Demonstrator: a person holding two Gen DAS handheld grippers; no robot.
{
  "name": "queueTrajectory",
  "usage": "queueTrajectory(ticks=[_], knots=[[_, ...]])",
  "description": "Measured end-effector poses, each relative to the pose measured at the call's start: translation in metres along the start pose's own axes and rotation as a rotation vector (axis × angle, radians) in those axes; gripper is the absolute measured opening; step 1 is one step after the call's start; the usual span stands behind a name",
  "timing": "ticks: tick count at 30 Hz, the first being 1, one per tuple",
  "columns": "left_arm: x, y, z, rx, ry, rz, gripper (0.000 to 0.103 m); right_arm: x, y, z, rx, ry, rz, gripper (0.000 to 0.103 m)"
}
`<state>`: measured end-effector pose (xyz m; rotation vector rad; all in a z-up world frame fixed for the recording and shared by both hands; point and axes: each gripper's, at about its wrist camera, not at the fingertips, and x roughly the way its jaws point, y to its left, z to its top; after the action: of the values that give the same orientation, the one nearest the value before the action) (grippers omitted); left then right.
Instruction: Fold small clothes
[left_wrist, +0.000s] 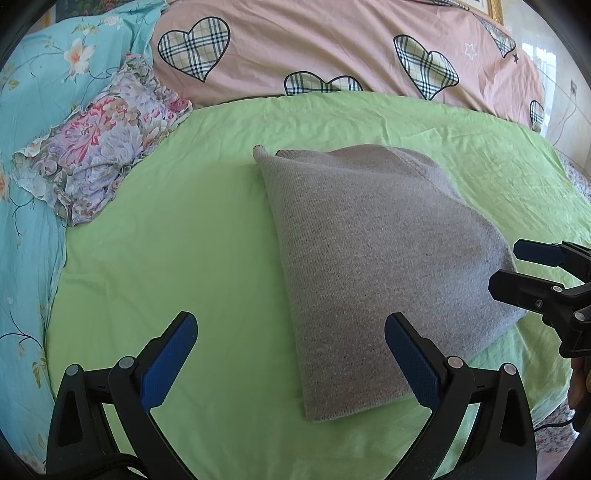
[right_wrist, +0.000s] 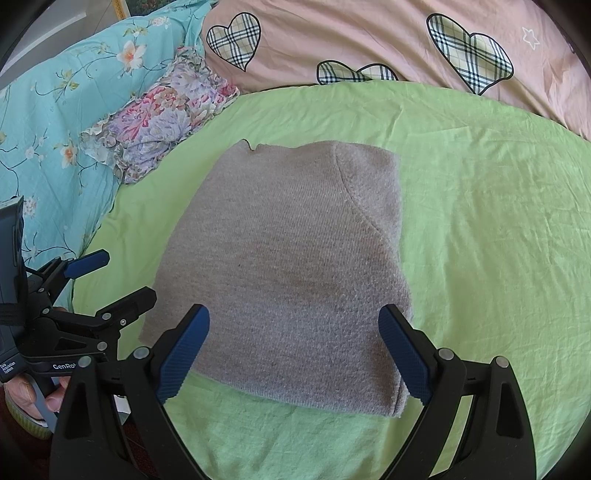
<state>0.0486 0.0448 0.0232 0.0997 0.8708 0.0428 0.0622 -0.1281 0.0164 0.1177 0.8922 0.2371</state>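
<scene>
A grey knit garment (left_wrist: 376, 266) lies folded into a rough rectangle on the green sheet (left_wrist: 177, 236); it also shows in the right wrist view (right_wrist: 291, 273). My left gripper (left_wrist: 291, 350) is open and empty, held above the garment's near left edge. My right gripper (right_wrist: 295, 347) is open and empty, held over the garment's near edge. The right gripper also shows at the right of the left wrist view (left_wrist: 506, 267), and the left gripper at the left of the right wrist view (right_wrist: 127, 275).
A folded floral cloth (left_wrist: 99, 147) lies at the green sheet's far left, also seen in the right wrist view (right_wrist: 162, 114). A turquoise flowered cover (left_wrist: 26, 177) lies to the left. A pink quilt with plaid hearts (left_wrist: 314, 48) lies behind.
</scene>
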Motion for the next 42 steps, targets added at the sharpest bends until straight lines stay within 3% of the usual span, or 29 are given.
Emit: queueTrajectory(ticks=[42], knots=[[0.003,0.002,0.019,-0.037,-0.014,0.009,0.101,0.002,-0.003,0.024,0.025,-0.026,0.010,0.093]])
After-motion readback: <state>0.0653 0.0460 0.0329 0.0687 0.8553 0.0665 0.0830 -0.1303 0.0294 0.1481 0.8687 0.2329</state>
